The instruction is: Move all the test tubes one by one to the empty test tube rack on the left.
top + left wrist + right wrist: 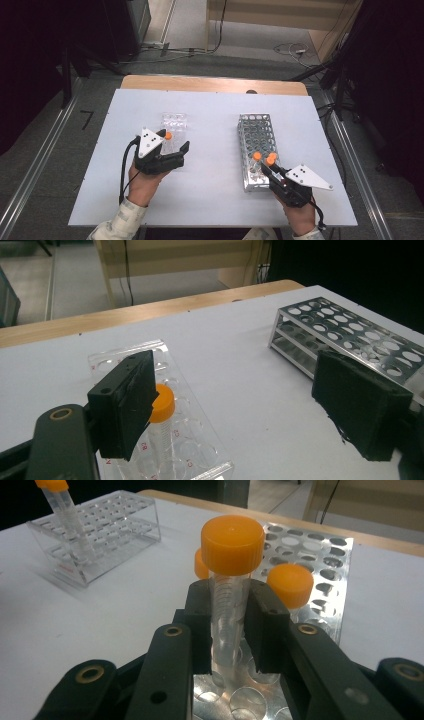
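Note:
My right gripper [230, 630] is shut on a clear tube with an orange cap [232, 545], held upright just below the cap. The tube's lower end reaches down at the near end of the metal rack [320, 555]. Two more orange-capped tubes [290, 582] stand in that rack right behind it. In the high view my right gripper [267, 169] sits at the near end of the metal rack [256, 131]. My left gripper [245, 410] is open. Its left jaw stands beside an orange-capped tube [162, 402] in the clear plastic rack [200, 460], without pressing it.
The two racks stand on a white table [215, 190], with the clear rack [174, 122] to the left and the metal rack to the right. A wooden edge [210, 84] runs along the far side. Cables lie on the floor beyond it.

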Demonstrator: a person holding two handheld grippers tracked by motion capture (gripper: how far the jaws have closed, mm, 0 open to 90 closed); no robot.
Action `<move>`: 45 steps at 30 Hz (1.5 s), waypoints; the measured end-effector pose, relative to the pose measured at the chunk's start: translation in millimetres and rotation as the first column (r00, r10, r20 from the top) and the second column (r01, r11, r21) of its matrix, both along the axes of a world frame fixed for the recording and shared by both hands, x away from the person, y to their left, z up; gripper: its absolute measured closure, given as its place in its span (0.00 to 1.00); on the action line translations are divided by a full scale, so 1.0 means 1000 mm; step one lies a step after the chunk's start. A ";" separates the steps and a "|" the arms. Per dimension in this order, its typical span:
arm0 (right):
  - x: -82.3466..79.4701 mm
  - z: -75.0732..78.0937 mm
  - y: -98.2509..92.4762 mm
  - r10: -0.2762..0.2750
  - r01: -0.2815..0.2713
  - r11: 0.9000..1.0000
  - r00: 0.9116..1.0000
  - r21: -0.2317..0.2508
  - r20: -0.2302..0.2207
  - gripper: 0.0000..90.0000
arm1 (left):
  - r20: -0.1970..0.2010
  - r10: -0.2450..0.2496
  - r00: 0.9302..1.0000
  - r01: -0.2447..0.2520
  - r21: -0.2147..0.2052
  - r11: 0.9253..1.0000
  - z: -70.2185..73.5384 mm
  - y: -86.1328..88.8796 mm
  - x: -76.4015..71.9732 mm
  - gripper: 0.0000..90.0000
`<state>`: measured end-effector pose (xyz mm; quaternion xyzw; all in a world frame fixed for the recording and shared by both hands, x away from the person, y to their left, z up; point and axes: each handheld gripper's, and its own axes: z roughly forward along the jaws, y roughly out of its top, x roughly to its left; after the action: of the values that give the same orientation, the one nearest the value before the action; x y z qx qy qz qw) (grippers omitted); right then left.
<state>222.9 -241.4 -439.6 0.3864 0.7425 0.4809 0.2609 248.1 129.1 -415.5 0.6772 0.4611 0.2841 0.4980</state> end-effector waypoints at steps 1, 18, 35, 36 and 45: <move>-0.001 0.002 -0.001 0.000 0.000 1.000 1.000 0.001 0.010 0.79 | 0.001 0.000 1.000 0.000 0.000 1.000 0.000 0.000 0.000 0.20; -0.016 0.024 0.000 0.035 -0.038 0.998 0.997 0.050 0.069 0.80 | 0.006 0.000 1.000 0.000 -0.004 1.000 0.001 0.001 -0.001 0.20; -0.005 0.019 0.036 0.140 -0.141 0.989 0.990 0.048 0.028 0.80 | 0.013 -0.003 1.000 0.003 -0.006 1.000 0.002 -0.001 -0.002 0.20; -0.005 0.018 0.038 0.144 -0.145 0.988 0.989 0.045 0.024 0.80 | 0.012 -0.003 1.000 0.003 -0.006 1.000 0.002 -0.001 -0.002 0.20; 0.004 0.008 0.053 0.175 -0.174 0.984 0.984 0.045 -0.016 0.80 | 0.011 -0.010 1.000 0.010 -0.003 1.000 0.003 -0.002 -0.003 0.20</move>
<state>227.2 -188.1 -431.1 0.3301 0.7654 0.5141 0.2021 245.4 127.0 -412.9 0.6769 0.4555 0.2847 0.5032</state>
